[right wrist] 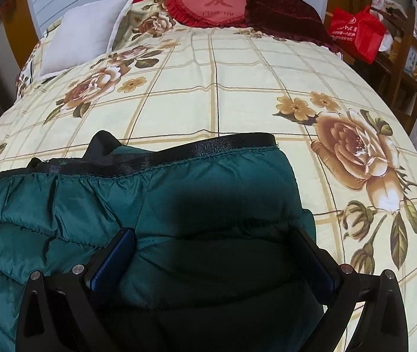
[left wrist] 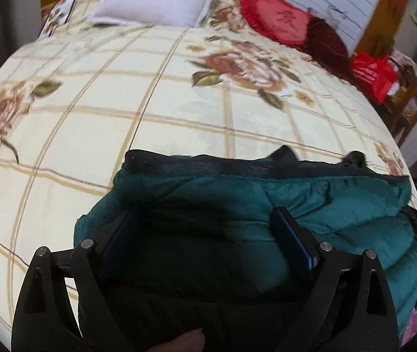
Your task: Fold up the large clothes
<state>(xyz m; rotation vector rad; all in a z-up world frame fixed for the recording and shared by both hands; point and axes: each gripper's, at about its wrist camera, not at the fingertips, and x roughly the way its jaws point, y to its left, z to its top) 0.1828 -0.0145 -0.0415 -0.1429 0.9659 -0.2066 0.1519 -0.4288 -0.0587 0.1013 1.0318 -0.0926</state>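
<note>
One green jacket (right wrist: pixel 208 205) lies under two grippers, left (left wrist: pixel 205 234) and right (right wrist: pixel 217 252), both spread wide; beyond, three pillows.

Left hand-held gripper (left wrist: pixel 205 234) jaws wide apart; right hand-held gripper (right wrist: pixel 217 252) likewise.

A cream floral bedspread (right wrist: pixel 237 94) is spread across the bed. A white pillow (right wrist: pixel 85 35), a red heart-shaped cushion (right wrist: pixel 211 6) and a maroon cushion (right wrist: pixel 284 14) are set at its head; a red bag (right wrist: pixel 357 32) is seen beside.
</note>
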